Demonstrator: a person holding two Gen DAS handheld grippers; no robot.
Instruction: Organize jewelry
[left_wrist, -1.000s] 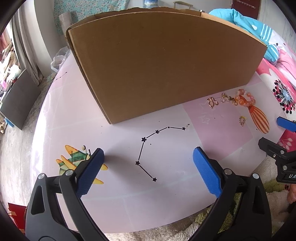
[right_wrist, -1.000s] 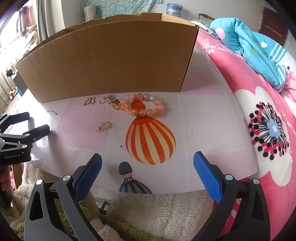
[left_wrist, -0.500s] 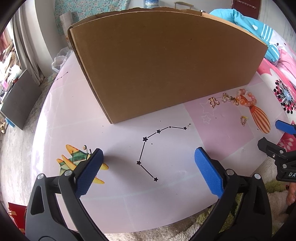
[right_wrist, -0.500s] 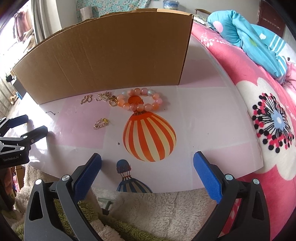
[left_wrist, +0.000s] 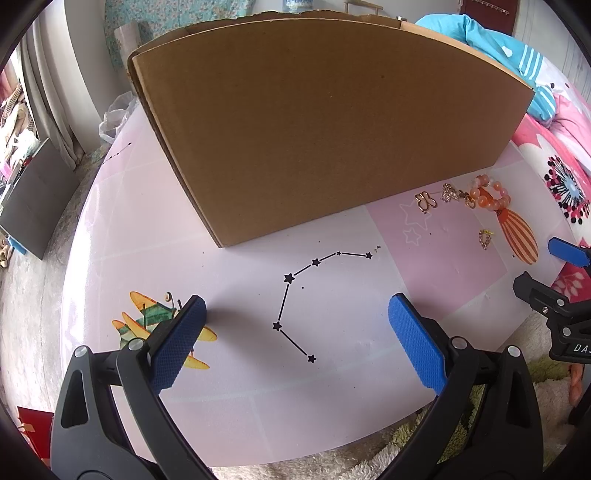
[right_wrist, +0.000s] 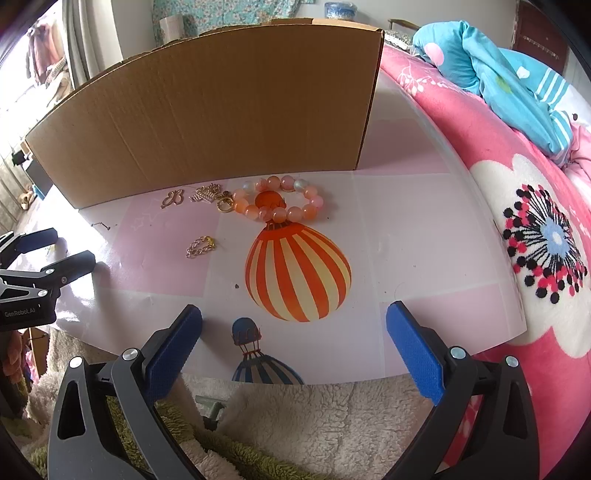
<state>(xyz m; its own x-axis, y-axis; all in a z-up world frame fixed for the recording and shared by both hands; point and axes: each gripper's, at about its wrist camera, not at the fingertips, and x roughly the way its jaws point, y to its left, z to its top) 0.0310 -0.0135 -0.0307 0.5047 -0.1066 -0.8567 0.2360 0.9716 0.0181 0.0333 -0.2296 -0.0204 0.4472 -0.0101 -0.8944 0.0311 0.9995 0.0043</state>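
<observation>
Between the blue-padded fingers of the left gripper (left_wrist: 295, 332), spread wide and holding nothing, lies bare pale pink tabletop (left_wrist: 229, 402) printed with a black star-and-line constellation (left_wrist: 295, 295). Its near rim curves just beneath the fingers, with shaggy cream rug (left_wrist: 332, 465) below. Ahead, a tall brown cardboard box (left_wrist: 325, 125) stands on the table, its near bottom corner close to the constellation, walling off the far side.

At the right wrist, the right gripper (right_wrist: 294, 339) also stands wide apart and empty, hovering over the table's near edge above a printed orange-and-cream striped balloon (right_wrist: 299, 273). Beyond the balloon's top lies the orange and pink beaded bracelet (right_wrist: 284, 201), close to the box wall. Left of it, touching or nearly so, sit a gold ring clasp (right_wrist: 224, 206) and a gold filigree charm (right_wrist: 208, 192), then a gold butterfly-shaped piece (right_wrist: 173, 198) apart. A short gold chain (right_wrist: 200, 246) lies alone nearer the gripper, with open table around it. Pink floral bedding (right_wrist: 535, 229) borders the table's right edge
</observation>
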